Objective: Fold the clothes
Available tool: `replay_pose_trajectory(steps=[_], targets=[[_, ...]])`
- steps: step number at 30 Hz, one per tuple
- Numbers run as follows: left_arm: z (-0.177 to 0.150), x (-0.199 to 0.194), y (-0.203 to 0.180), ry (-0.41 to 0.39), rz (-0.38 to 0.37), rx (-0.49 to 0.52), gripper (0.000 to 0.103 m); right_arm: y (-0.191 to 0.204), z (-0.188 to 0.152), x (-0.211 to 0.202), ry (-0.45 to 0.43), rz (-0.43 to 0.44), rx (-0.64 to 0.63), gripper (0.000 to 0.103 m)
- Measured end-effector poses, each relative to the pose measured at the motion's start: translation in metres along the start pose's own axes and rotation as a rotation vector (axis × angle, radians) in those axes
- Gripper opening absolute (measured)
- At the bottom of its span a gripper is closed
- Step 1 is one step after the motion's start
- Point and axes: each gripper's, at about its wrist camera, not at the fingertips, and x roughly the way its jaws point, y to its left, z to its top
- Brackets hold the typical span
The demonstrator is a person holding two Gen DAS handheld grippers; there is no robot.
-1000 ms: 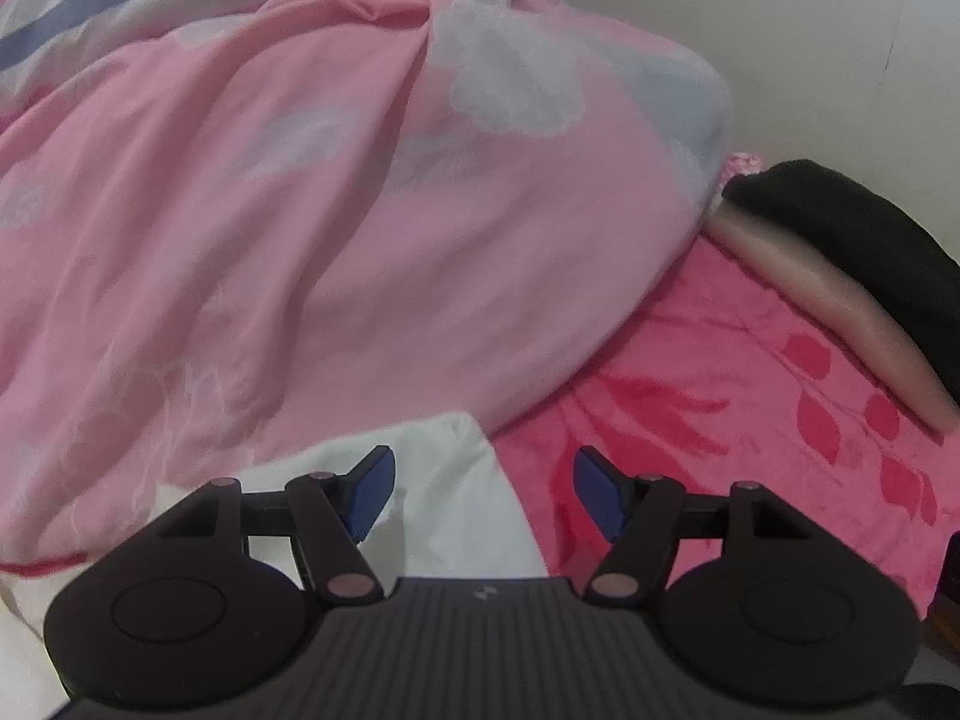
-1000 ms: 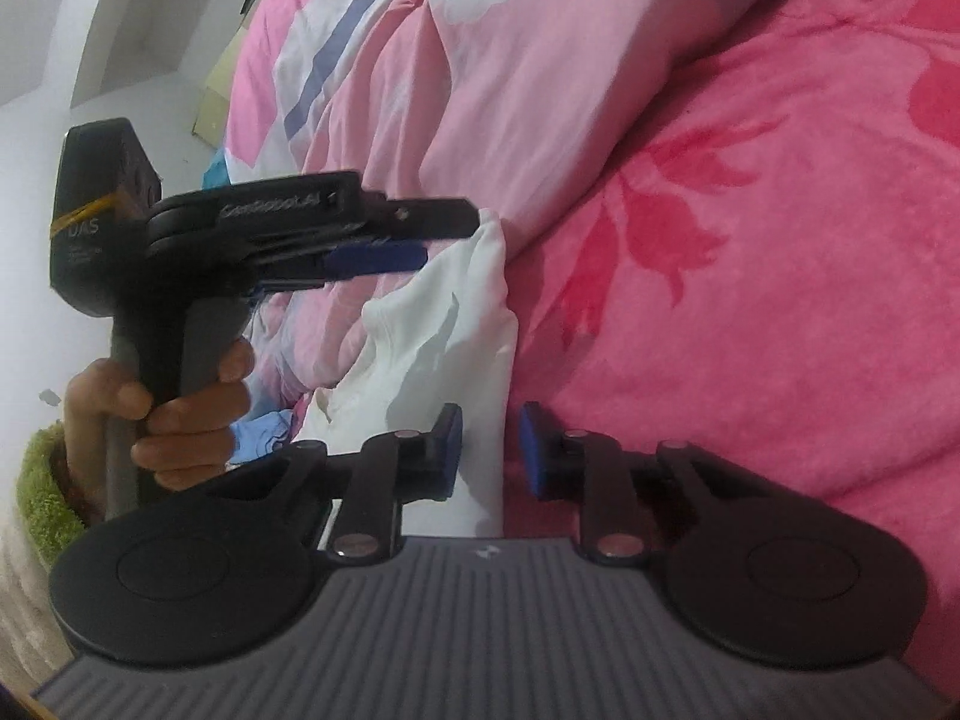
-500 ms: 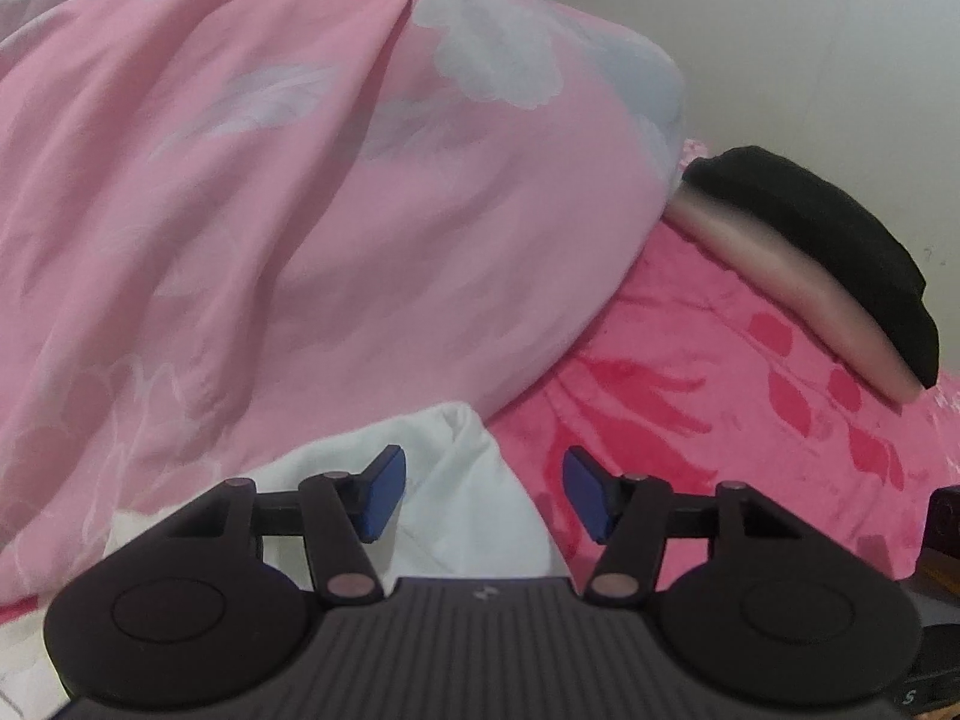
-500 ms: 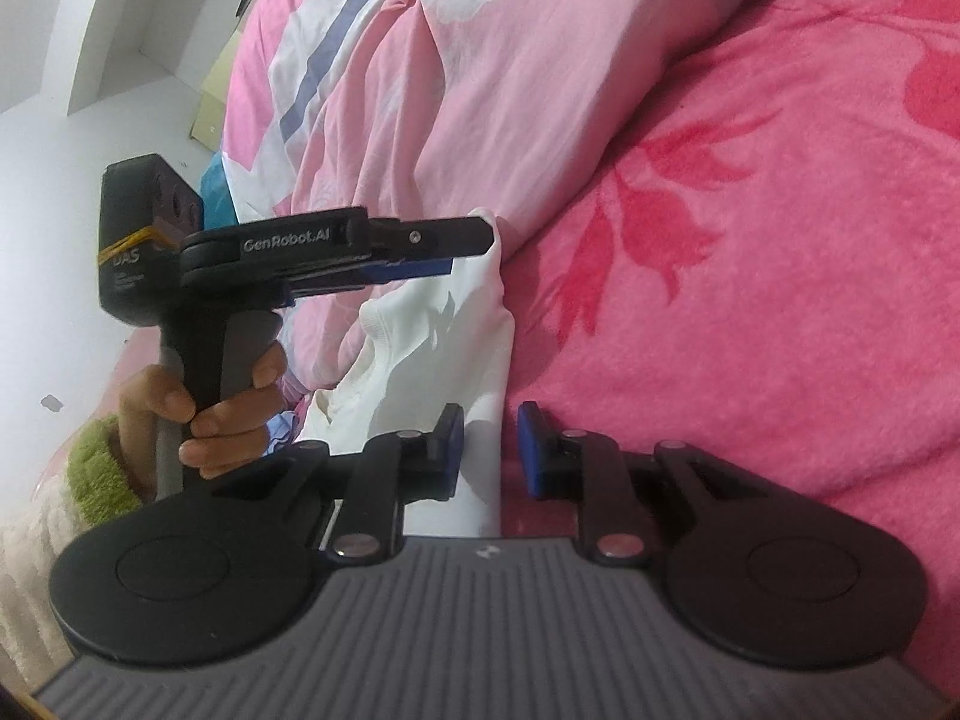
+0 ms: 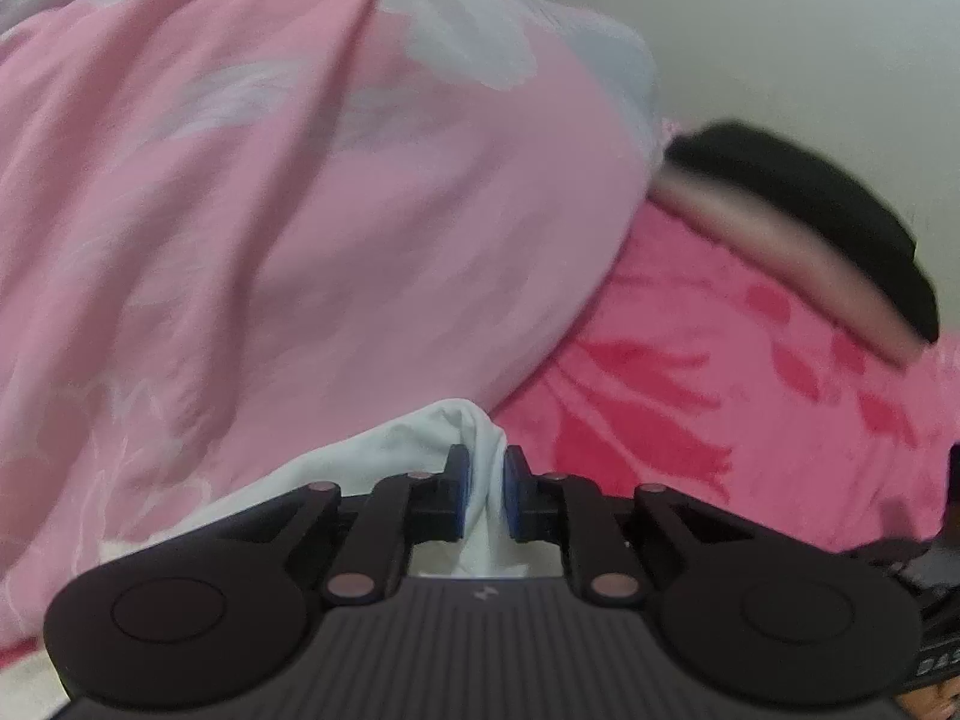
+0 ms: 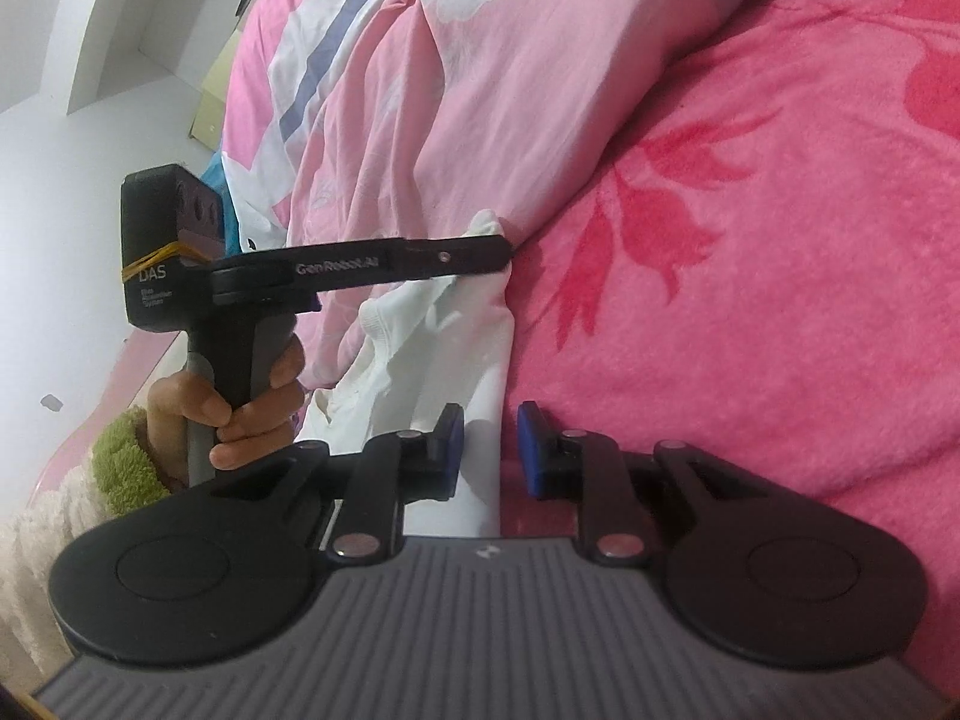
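Lettering on my left gripper reads "GenRobot.AI", its body "DAS"; it pinches the white shirt lying on the pink blanket. My right gripper gapes narrowly over its edge.

Left gripper pinches white garment beside pink duvet.
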Motion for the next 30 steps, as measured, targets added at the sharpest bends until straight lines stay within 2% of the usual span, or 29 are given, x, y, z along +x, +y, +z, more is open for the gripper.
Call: replay_pose_trajectory(steps=[3,9,17,23,26,30], targets=[[-0.004,-0.008,0.006,-0.032,-0.013,-0.039,0.009,0.000,0.000,0.000,0.001,-0.006,-0.005,0.017],[-0.011,-0.019,0.029,-0.093,-0.079,-0.179,0.009,-0.001,0.001,0.000,-0.001,-0.008,0.009,0.016],[-0.017,-0.020,0.035,-0.125,-0.120,-0.216,0.009,0.016,0.025,0.010,0.023,0.002,0.010,0.024],[-0.021,-0.018,0.040,-0.136,-0.146,-0.235,0.009,0.013,0.035,0.045,0.115,0.007,-0.017,0.025],[-0.022,-0.017,0.042,-0.142,-0.159,-0.244,0.009,0.005,0.032,0.047,0.110,0.029,0.001,0.003],[-0.025,-0.008,0.046,-0.143,-0.174,-0.274,0.011,0.001,0.028,0.036,0.059,0.012,0.001,0.002]])
